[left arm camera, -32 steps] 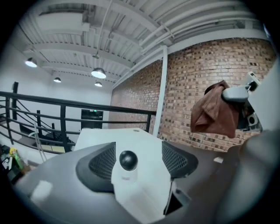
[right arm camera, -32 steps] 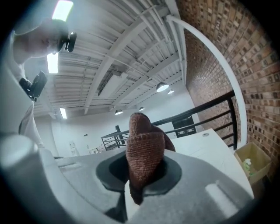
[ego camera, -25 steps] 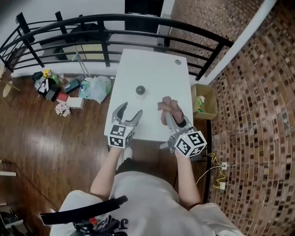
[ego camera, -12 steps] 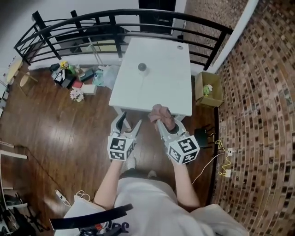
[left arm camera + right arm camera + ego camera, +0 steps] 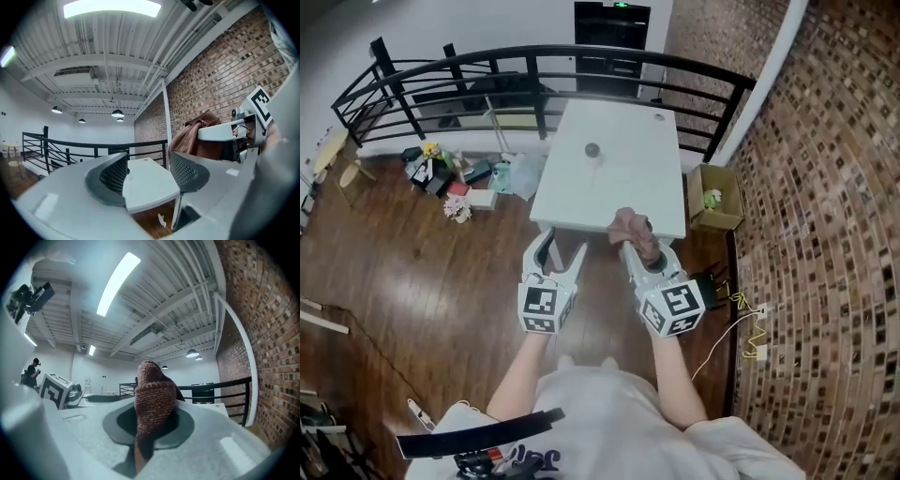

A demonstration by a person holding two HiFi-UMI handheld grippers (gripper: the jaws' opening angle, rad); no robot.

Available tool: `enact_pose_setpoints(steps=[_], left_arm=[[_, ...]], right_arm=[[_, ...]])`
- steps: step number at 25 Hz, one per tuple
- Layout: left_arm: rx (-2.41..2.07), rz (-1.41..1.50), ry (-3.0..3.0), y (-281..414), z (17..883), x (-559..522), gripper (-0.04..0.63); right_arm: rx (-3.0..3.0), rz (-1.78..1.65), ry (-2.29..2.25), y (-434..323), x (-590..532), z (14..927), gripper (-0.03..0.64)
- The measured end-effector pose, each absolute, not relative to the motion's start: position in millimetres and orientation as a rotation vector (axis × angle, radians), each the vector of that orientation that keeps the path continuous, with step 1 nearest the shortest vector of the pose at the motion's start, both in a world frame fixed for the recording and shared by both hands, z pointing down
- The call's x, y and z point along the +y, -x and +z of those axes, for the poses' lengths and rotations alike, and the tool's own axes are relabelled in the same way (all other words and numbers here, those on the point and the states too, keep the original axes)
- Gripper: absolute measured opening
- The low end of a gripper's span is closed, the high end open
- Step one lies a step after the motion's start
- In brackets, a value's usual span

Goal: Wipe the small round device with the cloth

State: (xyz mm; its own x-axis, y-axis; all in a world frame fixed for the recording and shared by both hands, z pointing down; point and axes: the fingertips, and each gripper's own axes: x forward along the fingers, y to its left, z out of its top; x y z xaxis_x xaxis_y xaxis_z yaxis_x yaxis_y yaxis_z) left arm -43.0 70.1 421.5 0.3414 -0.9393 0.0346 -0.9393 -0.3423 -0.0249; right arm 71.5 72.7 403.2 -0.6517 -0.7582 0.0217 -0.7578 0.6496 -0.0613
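Right gripper (image 5: 630, 246) clamps cloth (image 5: 628, 223), device (image 5: 592, 149) seemingly well ahead.

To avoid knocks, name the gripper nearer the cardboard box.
Right. The right gripper, holding the cloth, is just left of the cardboard box; the left gripper, its empty jaws just closed further, is farther left.

At upper centre the white table (image 5: 649, 183) offers open surface around the small round device (image 5: 592, 149), with black railing (image 5: 531, 71) close behind.

The person wears a white short-sleeved shirt (image 5: 600, 422). The left claw (image 5: 560, 246) and right claw (image 5: 636, 247) are pale grey with dark ribbed pads (image 5: 114, 174), a black-and-white marker cube (image 5: 538, 309) behind each.
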Motion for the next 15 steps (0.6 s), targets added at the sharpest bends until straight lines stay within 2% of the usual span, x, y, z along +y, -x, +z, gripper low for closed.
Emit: enact_pose_setpoints(steps=[7, 15], left_arm=[[1.788, -0.05, 2.612, 40.8, 437.1, 91.1, 0.282], [1.818, -0.051, 2.618, 49.5, 442.6, 113.2, 0.278]], right_arm=[[2.83, -0.139, 1.375, -79.6, 81.4, 410.2, 0.029], [2.872, -0.129, 1.319, -53.6, 108.5, 411.4, 0.031]])
